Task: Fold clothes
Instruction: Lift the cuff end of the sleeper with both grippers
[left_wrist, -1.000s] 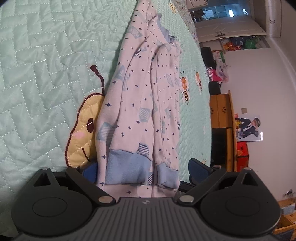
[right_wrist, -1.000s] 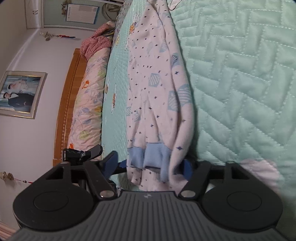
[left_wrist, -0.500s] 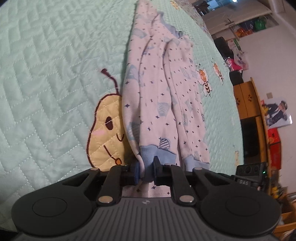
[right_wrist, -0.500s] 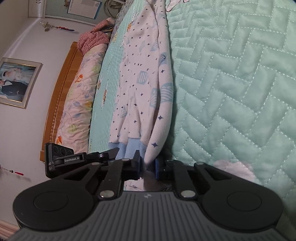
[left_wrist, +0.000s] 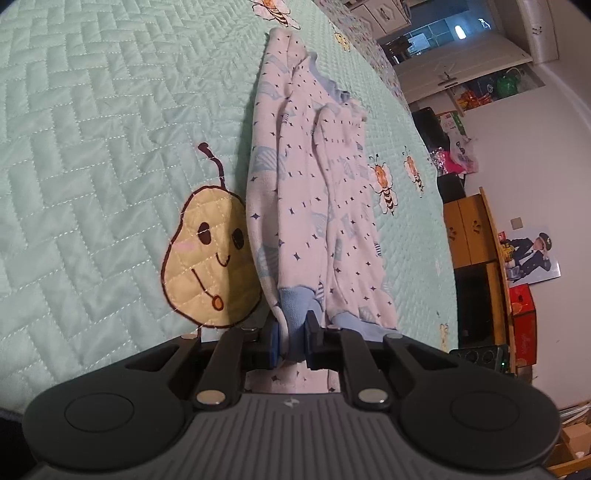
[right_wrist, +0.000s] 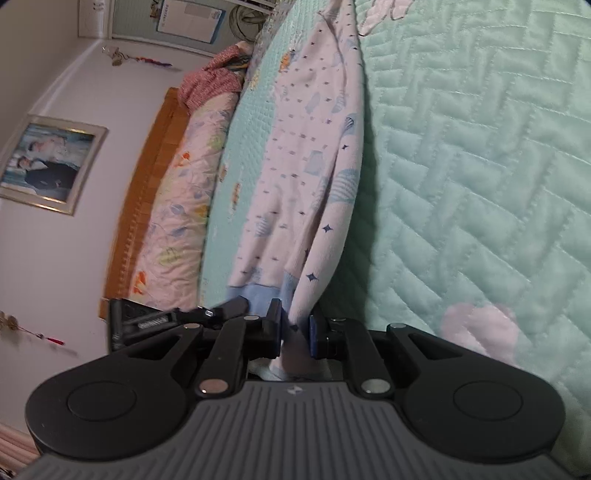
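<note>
The garment (left_wrist: 310, 192) — white fleece printed with small dark stars, trimmed in pale blue — lies as a long narrow strip on the quilt (left_wrist: 92, 129), and its long axis runs straight away from both tools. The near end, with its blue cuffs (left_wrist: 295, 306), is the end in hand; the far end, with what looks like a blue collar, lies well up the bed.

The left gripper (left_wrist: 291, 341) is nearly closed, its jaws pinching a blue cuff and a fold of white cloth at one near corner. The right gripper (right_wrist: 295, 328) is likewise drawn in tight on the white edge of the strip at the other near corner, just beside a blue band (right_wrist: 258, 295). Neither arm is nearer; the two hold the same end side by side, and the left tool shows at the edge of the right wrist view.

With the cloth stretching forward from both grips, a lengthwise fold would probably mean carrying this end up and over toward the far end, though the pictures do not settle that.

The quilt is mint green with herringbone stitching, a smiling pear patch (left_wrist: 210, 258) touching the garment's side, and bees (left_wrist: 384, 184) beyond. Around the bed stand a wooden headboard (right_wrist: 147, 184), a floral pillow (right_wrist: 184, 192), a framed photograph (right_wrist: 48, 162) and a wooden cabinet (left_wrist: 469, 229).
</note>
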